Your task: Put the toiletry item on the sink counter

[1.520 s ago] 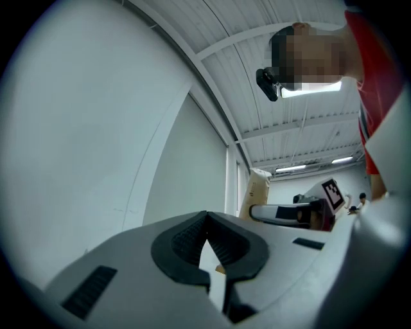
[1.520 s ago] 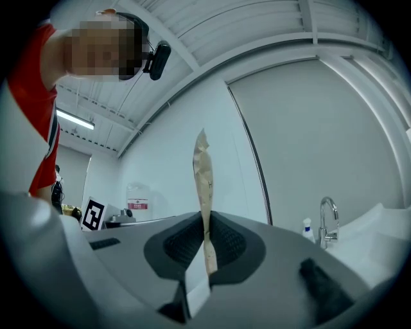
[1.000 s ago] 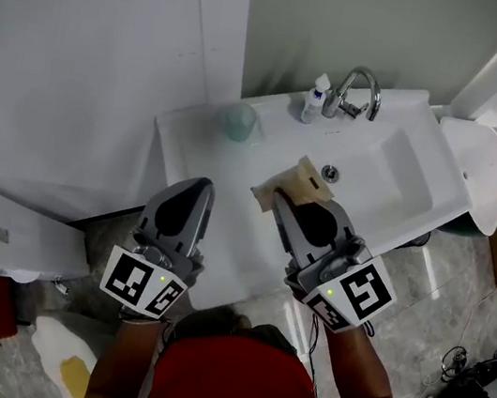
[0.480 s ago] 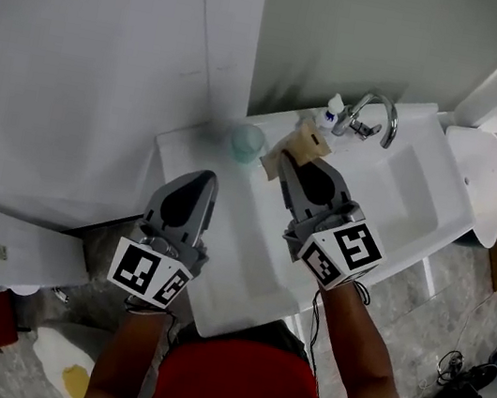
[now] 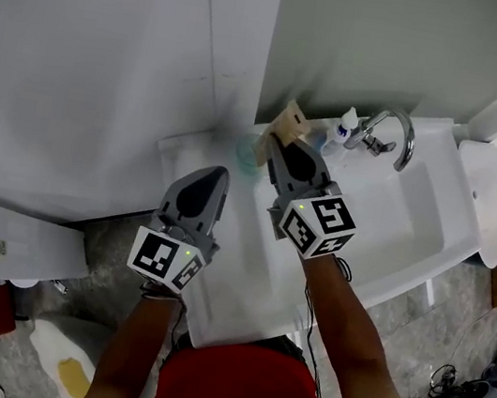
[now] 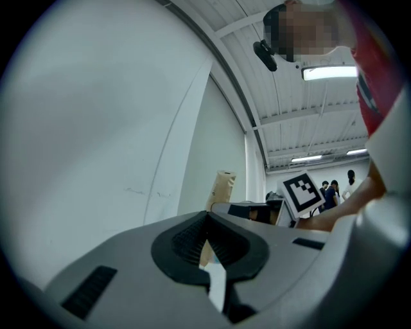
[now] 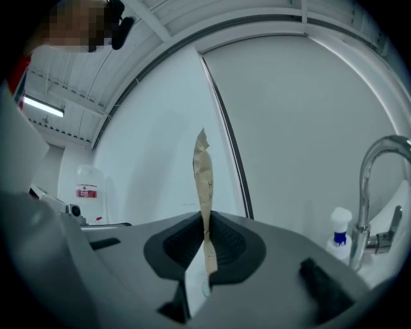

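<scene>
White sink surface lies below us. Our right tongs pinch the brown packet over its back edge, ready to set down. Our left tongs, closed and empty, hang aside.

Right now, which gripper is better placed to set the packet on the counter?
Right. The right gripper is shut on the packet, holding it above the counter by the cup. The left gripper is shut and empty, at the counter's left edge.

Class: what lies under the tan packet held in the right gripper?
A pale green cup on the white counter shows below the tan packet; the right gripper hides part of it.
</scene>
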